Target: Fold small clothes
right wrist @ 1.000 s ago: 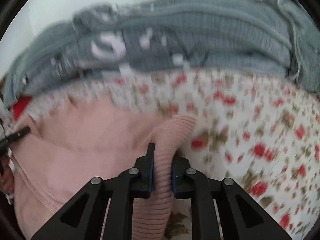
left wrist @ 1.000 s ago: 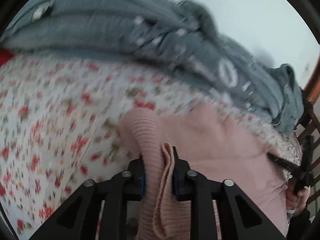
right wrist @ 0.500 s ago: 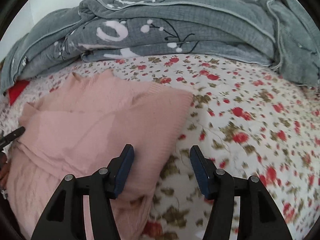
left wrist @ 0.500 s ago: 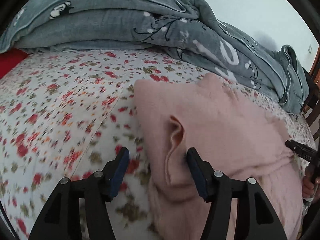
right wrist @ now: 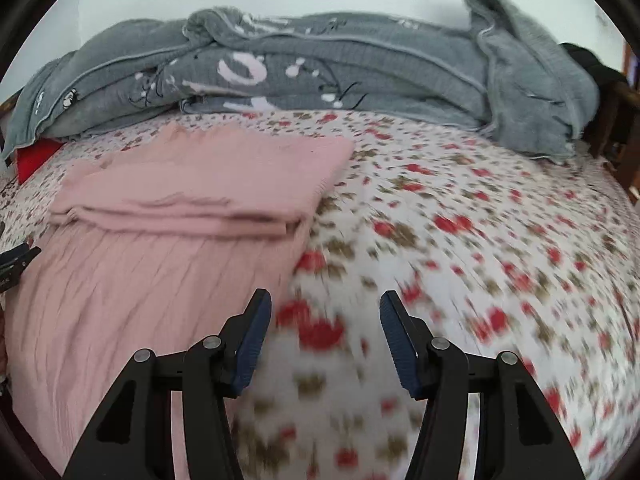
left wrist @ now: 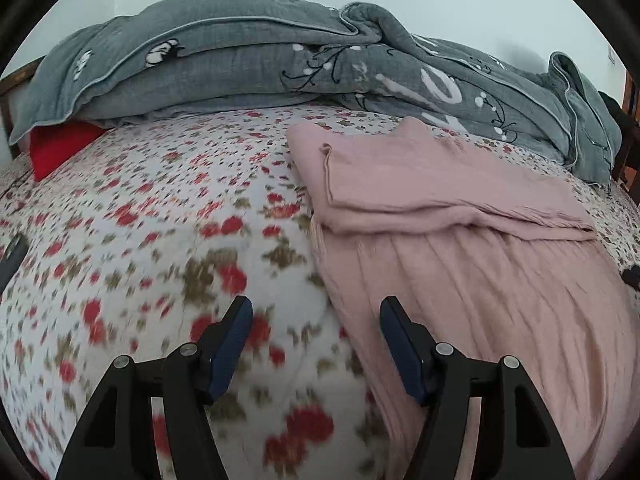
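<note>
Both the left tongs (left wrist: 316, 344) and right tongs (right wrist: 325, 340) are released; each should probably grasp the nearest hem corner of the pink sweater (left wrist: 460, 248), pulling evenly.

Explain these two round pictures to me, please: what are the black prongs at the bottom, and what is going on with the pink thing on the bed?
No robot here: a person holds a two-finger gripper in each hand, and a wide-angle camera on each one looks forward along its fingers. That is why the pictures are round and bent. One picture looks out from the left gripper, the other from the right gripper. Both are open and hold nothing. Between them, on a flowered bedsheet, lies a pink garment, its upper part folded over into a flat layer on top. Behind it is a bunched grey quilt, with something red showing under its left end. The job is folding small clothes.
</note>
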Tool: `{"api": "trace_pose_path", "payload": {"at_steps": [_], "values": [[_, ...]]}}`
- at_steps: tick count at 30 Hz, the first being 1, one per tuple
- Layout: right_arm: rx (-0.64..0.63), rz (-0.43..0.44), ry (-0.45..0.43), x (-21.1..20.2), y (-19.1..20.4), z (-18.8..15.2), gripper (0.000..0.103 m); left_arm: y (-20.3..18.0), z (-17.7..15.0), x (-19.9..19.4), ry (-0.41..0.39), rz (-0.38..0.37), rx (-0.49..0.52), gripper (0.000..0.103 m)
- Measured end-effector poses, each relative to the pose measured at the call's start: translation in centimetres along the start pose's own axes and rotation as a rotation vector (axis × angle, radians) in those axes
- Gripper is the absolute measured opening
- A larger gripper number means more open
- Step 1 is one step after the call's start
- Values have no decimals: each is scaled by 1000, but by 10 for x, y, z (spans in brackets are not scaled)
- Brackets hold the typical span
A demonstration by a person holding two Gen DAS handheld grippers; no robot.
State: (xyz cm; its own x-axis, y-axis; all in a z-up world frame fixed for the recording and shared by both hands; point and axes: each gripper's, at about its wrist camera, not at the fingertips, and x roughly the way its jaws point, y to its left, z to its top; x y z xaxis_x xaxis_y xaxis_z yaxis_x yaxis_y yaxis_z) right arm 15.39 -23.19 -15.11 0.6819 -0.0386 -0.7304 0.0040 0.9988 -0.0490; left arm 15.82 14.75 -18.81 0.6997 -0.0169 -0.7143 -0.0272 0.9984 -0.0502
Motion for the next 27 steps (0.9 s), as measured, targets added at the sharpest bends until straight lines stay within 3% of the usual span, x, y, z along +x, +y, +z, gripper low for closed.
{"api": "trace_pose_path", "payload": {"at_steps": [4,9,15,22,25,27], "values": [[18,19,6,-28,0,-26,50,1,-11,-21,3,-3,-20,64],[32,60,13,-63,3,-56,50,4,-30,-48,32,-83,-56,64],[81,189,0,-92,13,-88,58,-3,-69,-74,102,-196,-70,66],[40,248,31,-98,43,-129,58,-13,-117,-84,157,-239,-85,66],[17,235,40,-93,55,-144,58,-17,-125,-88,125,-217,-85,64],[6,227,44,-90,61,-151,51,-20,-128,-89,113,-198,-84,63]]}}
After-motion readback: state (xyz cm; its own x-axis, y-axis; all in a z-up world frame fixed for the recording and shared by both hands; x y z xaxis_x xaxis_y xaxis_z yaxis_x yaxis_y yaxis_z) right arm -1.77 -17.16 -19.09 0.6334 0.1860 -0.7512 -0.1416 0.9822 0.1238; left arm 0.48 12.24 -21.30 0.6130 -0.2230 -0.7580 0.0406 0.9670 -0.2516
